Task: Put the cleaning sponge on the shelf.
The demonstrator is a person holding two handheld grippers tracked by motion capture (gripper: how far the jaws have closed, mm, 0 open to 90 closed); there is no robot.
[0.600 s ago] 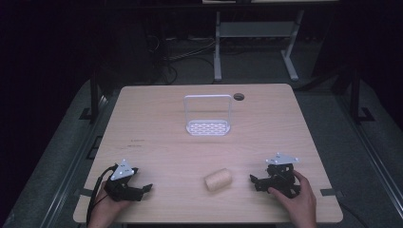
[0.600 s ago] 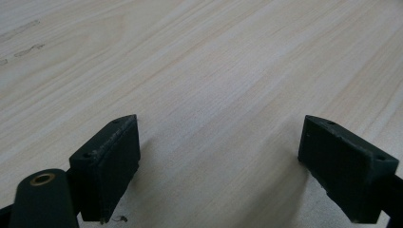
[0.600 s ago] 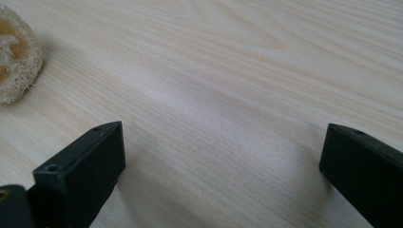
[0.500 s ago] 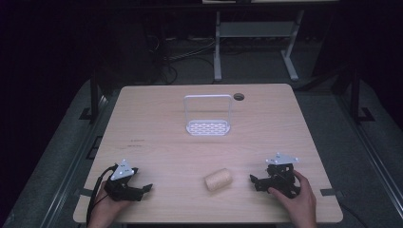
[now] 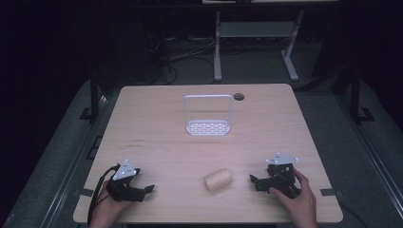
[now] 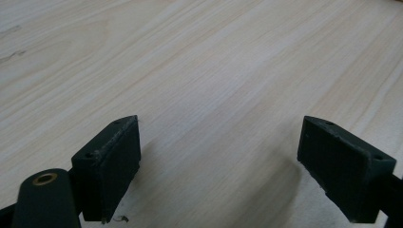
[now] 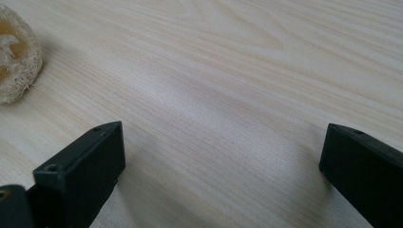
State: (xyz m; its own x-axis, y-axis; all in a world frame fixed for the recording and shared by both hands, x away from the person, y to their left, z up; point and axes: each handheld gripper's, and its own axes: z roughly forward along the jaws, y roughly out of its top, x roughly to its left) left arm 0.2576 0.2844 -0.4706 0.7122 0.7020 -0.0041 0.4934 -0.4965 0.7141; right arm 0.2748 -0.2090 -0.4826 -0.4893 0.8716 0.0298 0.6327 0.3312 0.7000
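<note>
Grippers low on table | left gripper, right gripper jaws wide, empty (loofah between)

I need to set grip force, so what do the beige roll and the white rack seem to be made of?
The beige roll looks like dried loofah: its cut end shows a coarse, open web of pale fibres, matte and probably springy. The white rack looks like smooth rigid plastic or coated metal, with a slotted base and a thin upright frame; the high view leaves that open.
</note>
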